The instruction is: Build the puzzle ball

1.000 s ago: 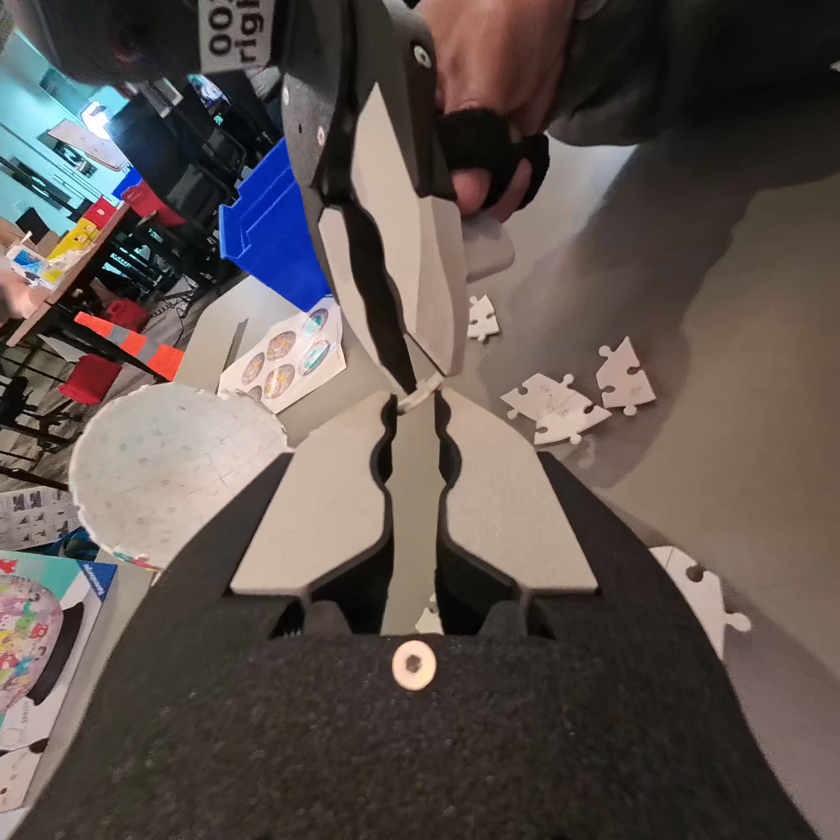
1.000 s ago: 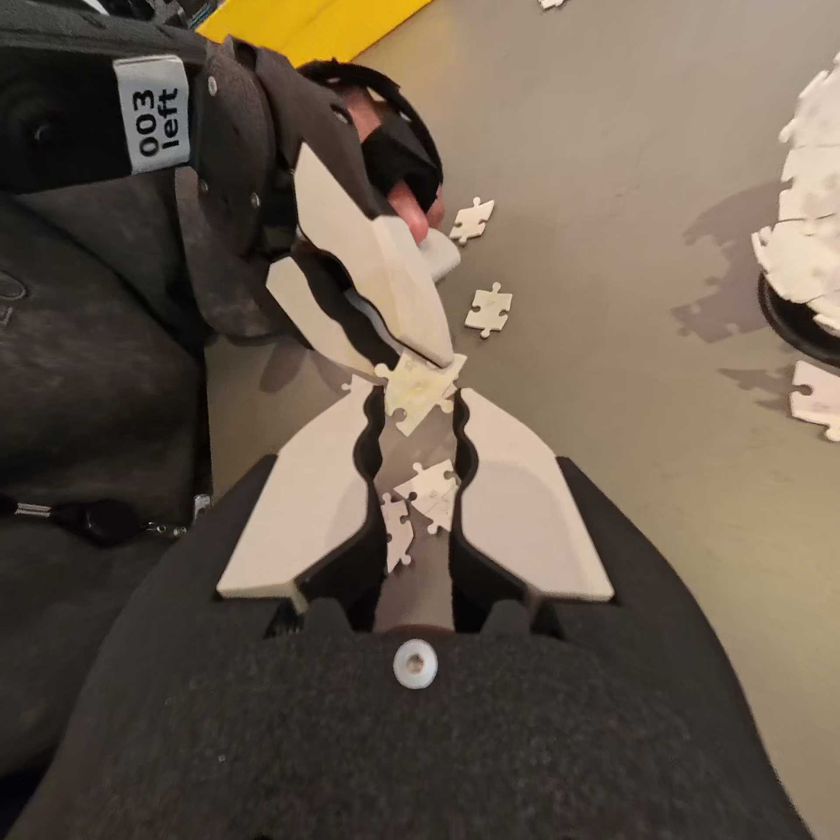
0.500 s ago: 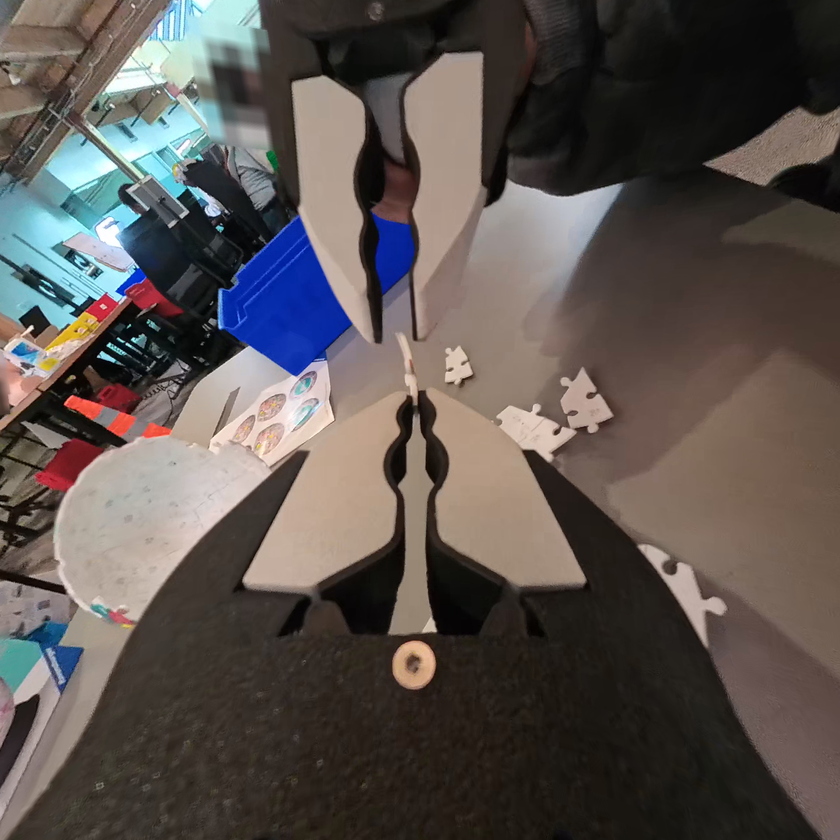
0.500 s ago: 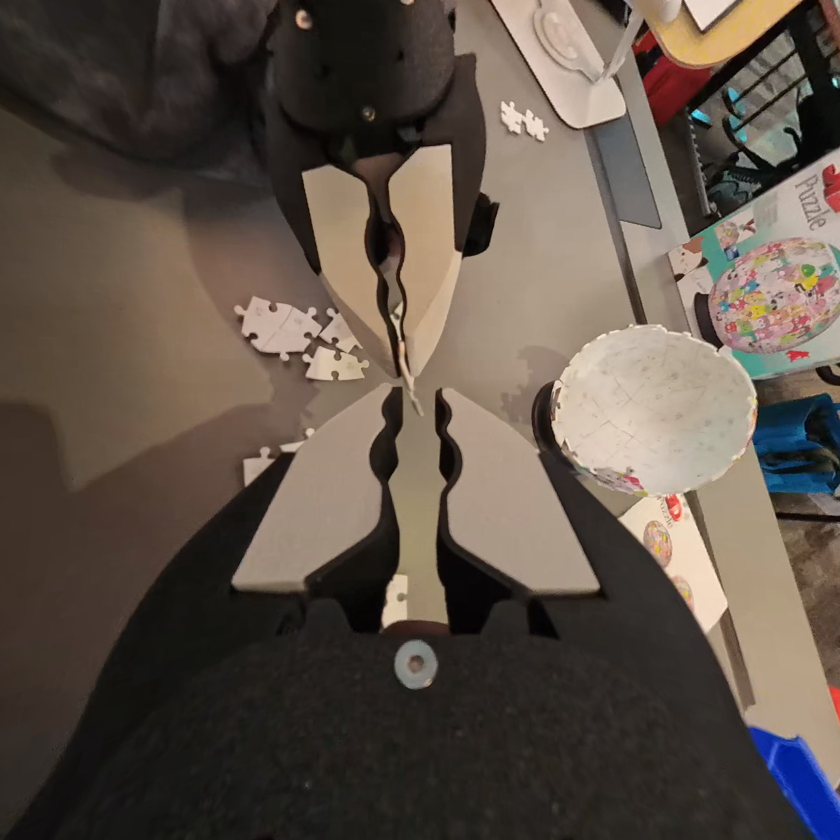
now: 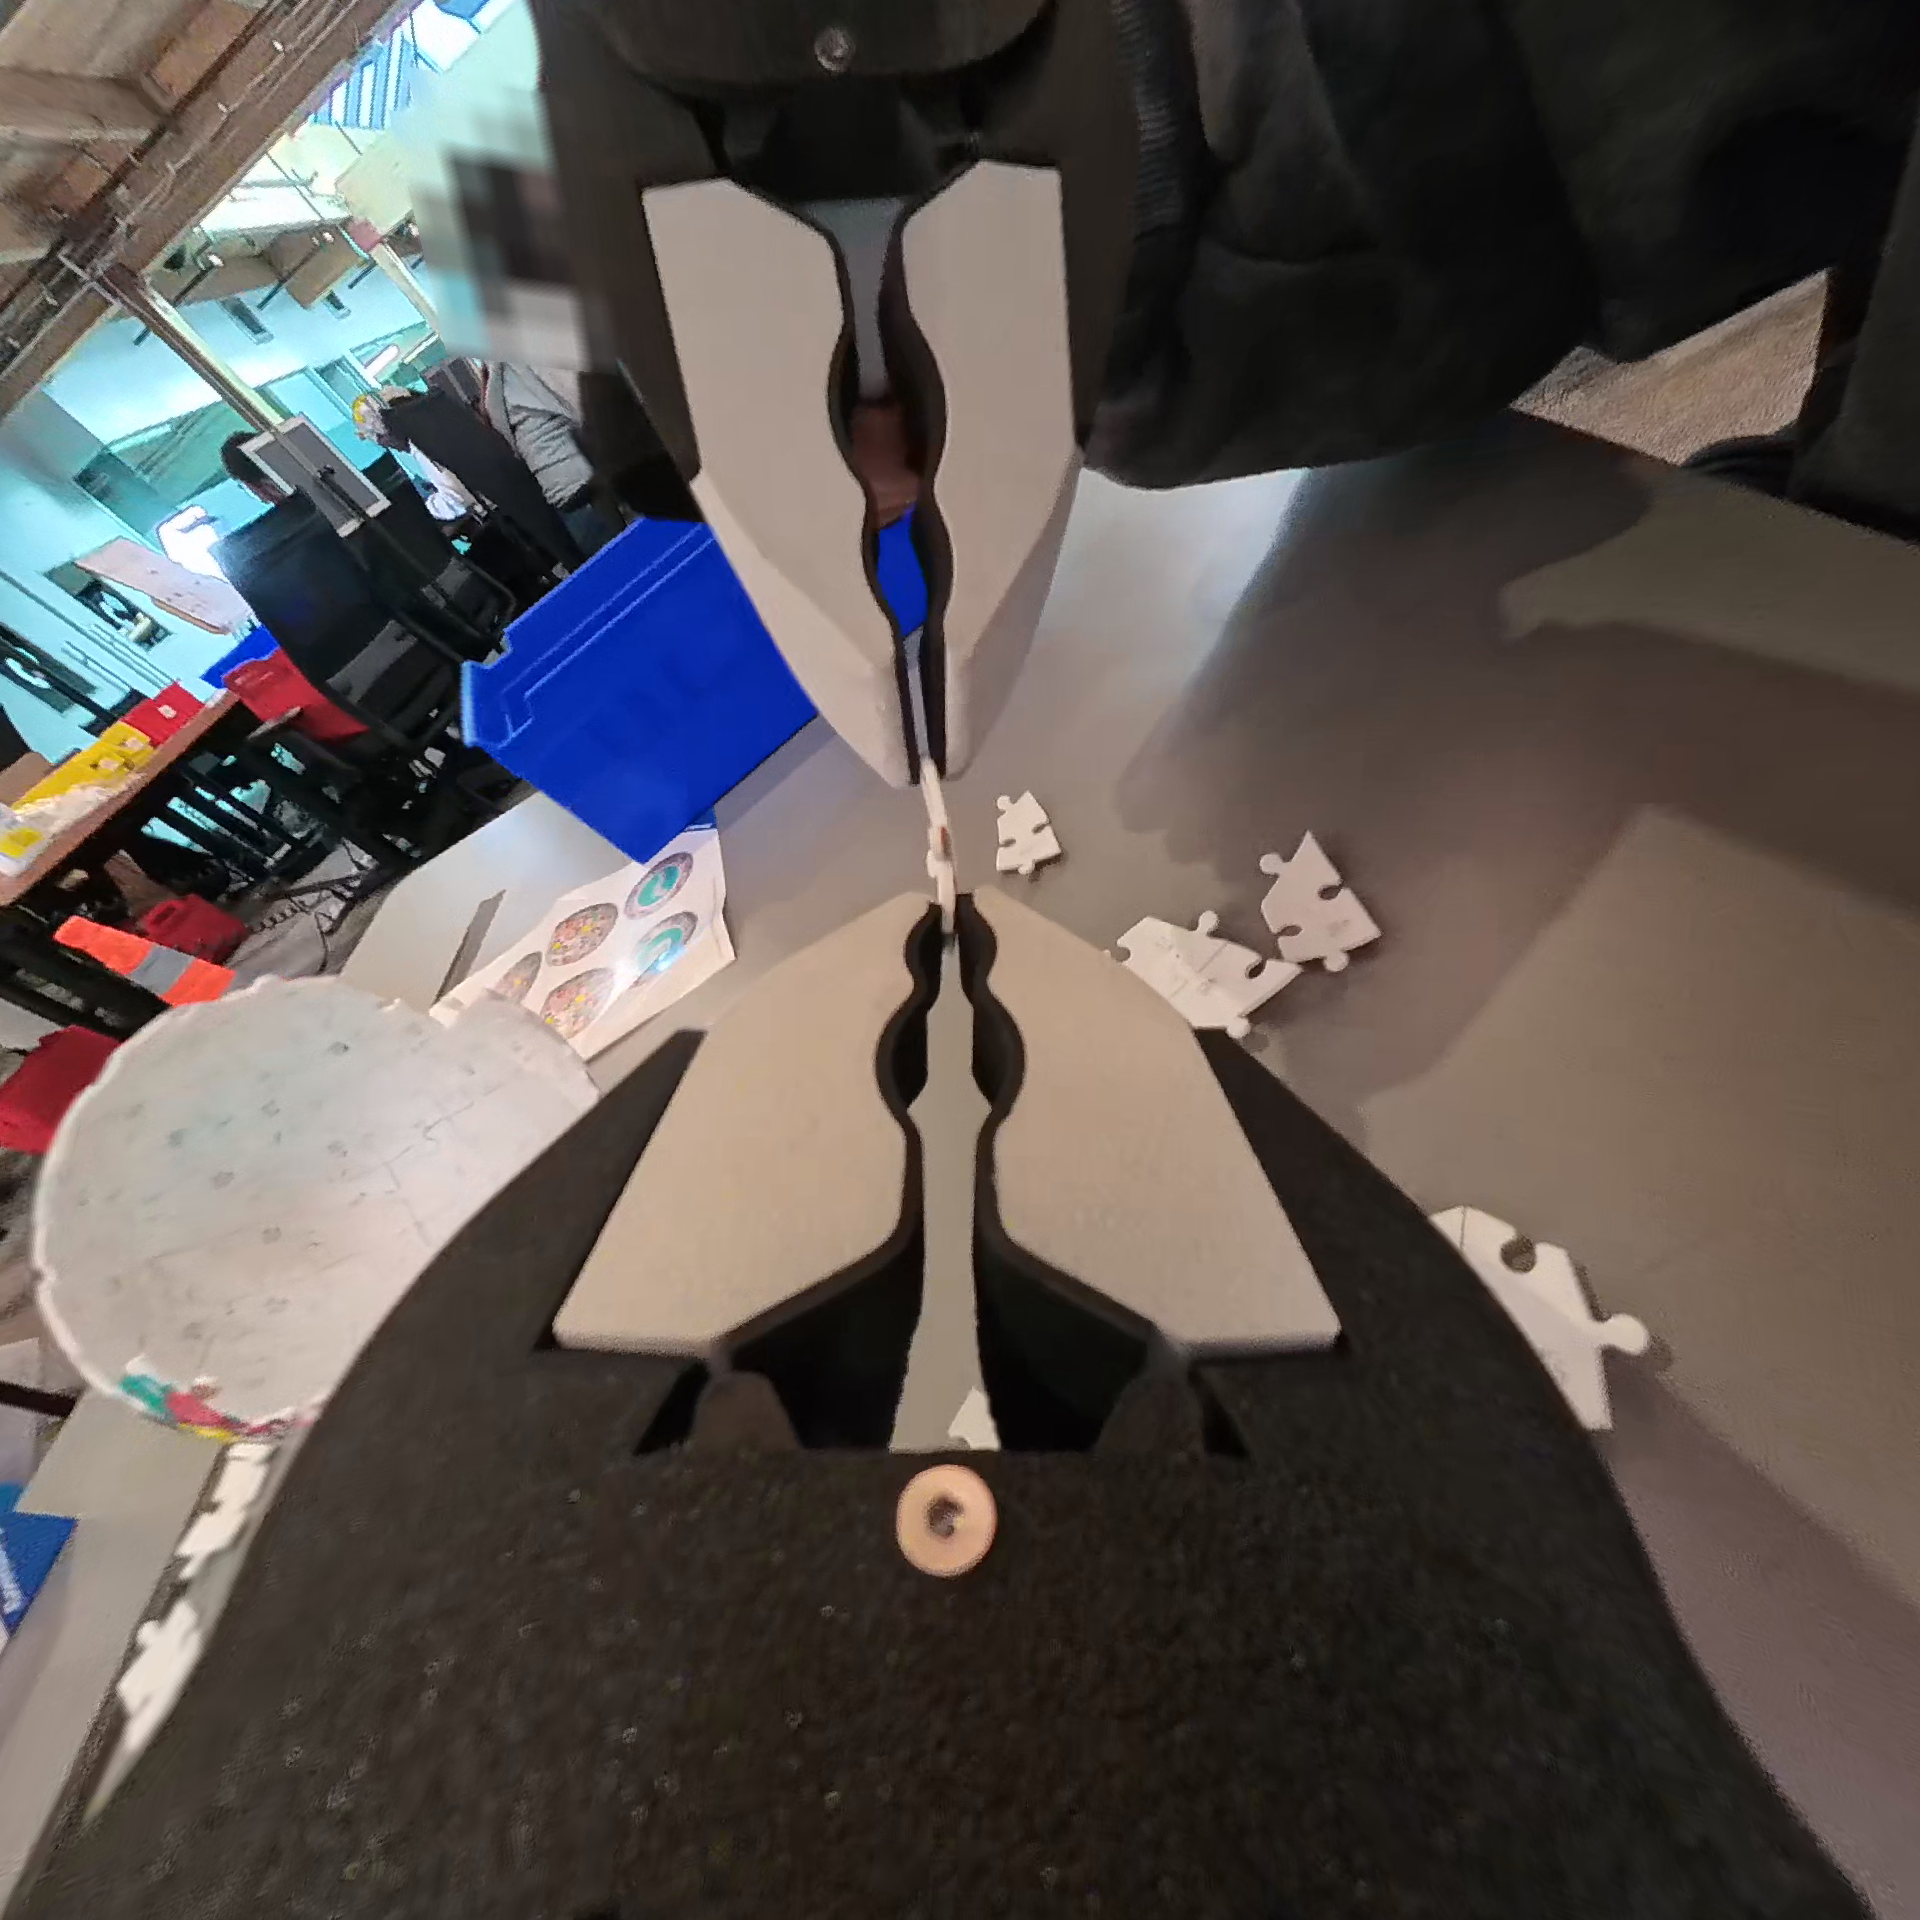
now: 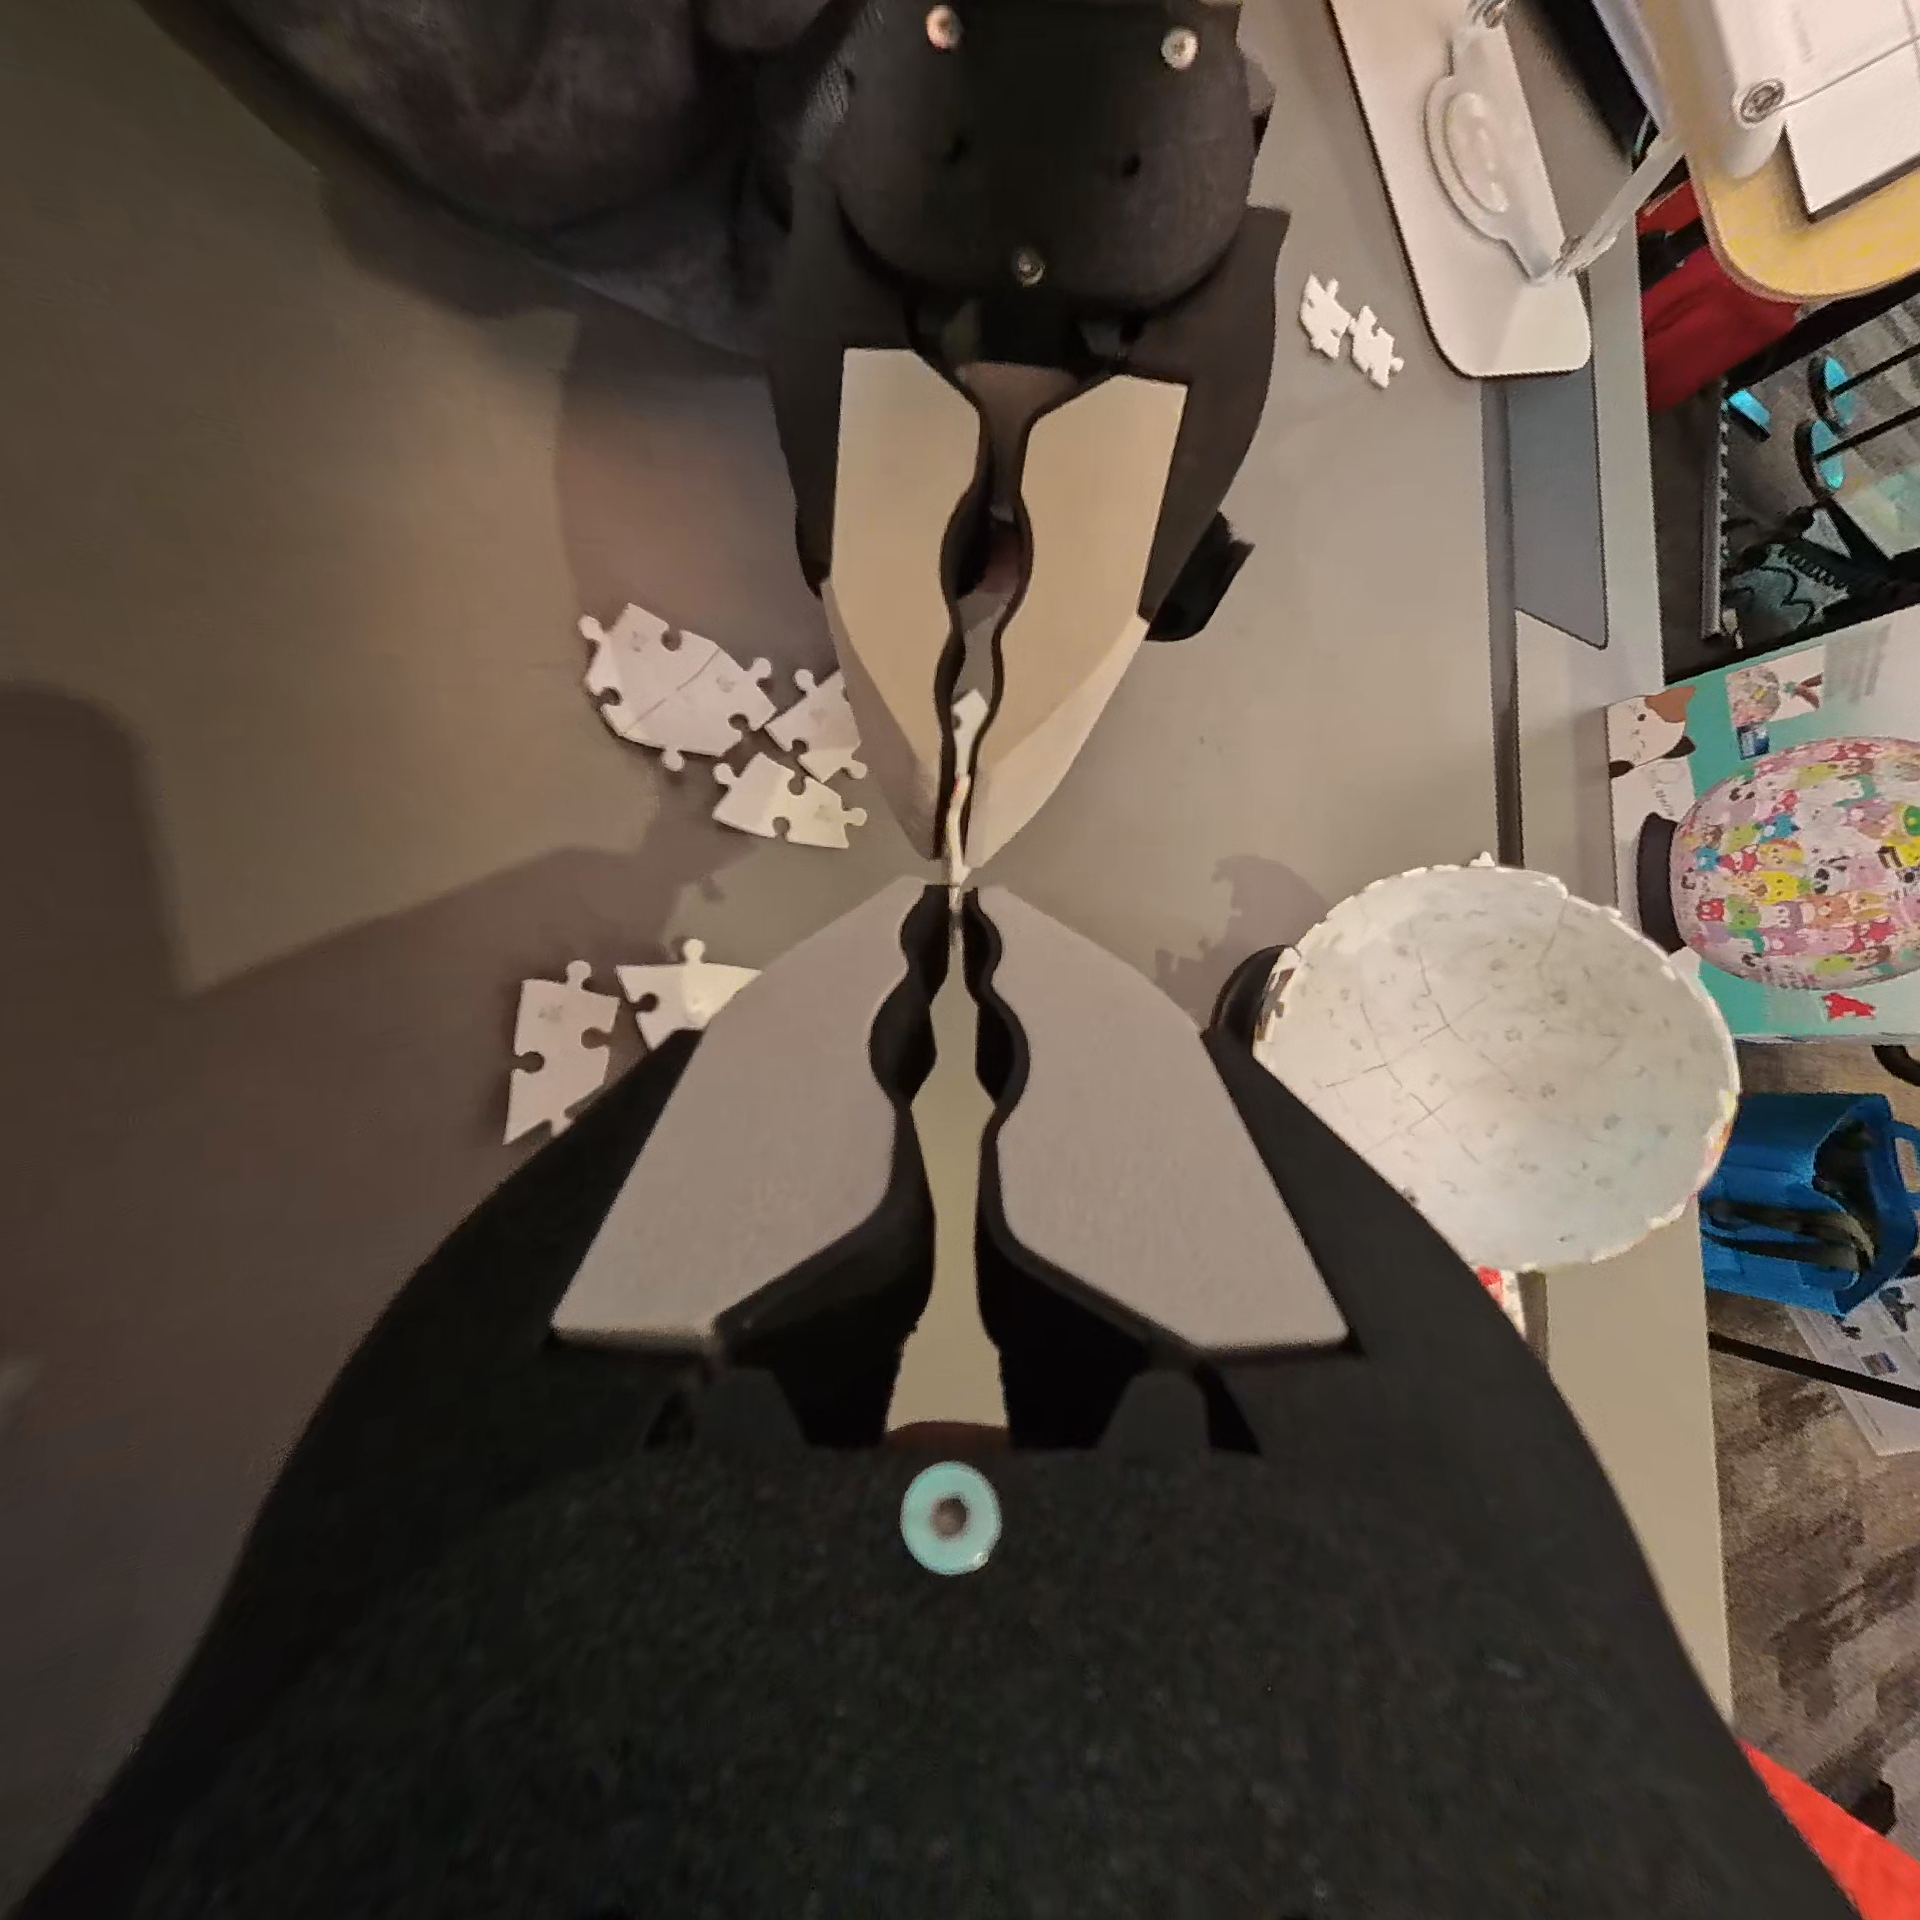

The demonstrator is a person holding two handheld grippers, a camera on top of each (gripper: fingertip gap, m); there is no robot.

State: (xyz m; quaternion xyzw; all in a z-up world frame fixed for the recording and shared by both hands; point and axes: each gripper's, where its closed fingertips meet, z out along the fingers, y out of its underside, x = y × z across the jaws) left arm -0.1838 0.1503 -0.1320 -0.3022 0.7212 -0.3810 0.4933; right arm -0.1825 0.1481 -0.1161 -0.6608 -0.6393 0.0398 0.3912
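Here, tip to tip above the grey tabletop [image 5: 1558, 727], the left gripper [image 5: 948, 914] and the right gripper [image 6: 954, 904] meet over joined puzzle pieces [image 5: 938, 842] seen edge-on. The left gripper's fingers [image 5: 831, 1101] are all but closed, nipping the lower edge of that thin white strip at their very tips; the right gripper, in its own view, is likewise pinched almost shut on the same strip from the other end, so the pieces span the short gap between the two tools. The step in hand looks like pressing two pieces together in the air, or passing the pair from one gripper to the other; which of the two cannot be told. Loose white pieces [image 6: 717, 727] lie scattered on the tabletop below and just beside the grippers, more of them [image 6: 582, 1029] nearer the right gripper's body. The half-built puzzle ball [image 6: 1496, 1101], an open white shell on a dark stand, sits well apart toward one long edge of the tabletop, with a printed leaflet [image 5: 603, 935] near it and the puzzle box [image 6: 1787, 842] just past that edge. A blue bin [image 5: 644, 696] stands at the tabletop's far end in the left wrist view. The next move probably calls for one gripper to let go cleanly while the other keeps a firm pinch, then a carry to the shell's jagged rim, with the tabs lined up before any push.
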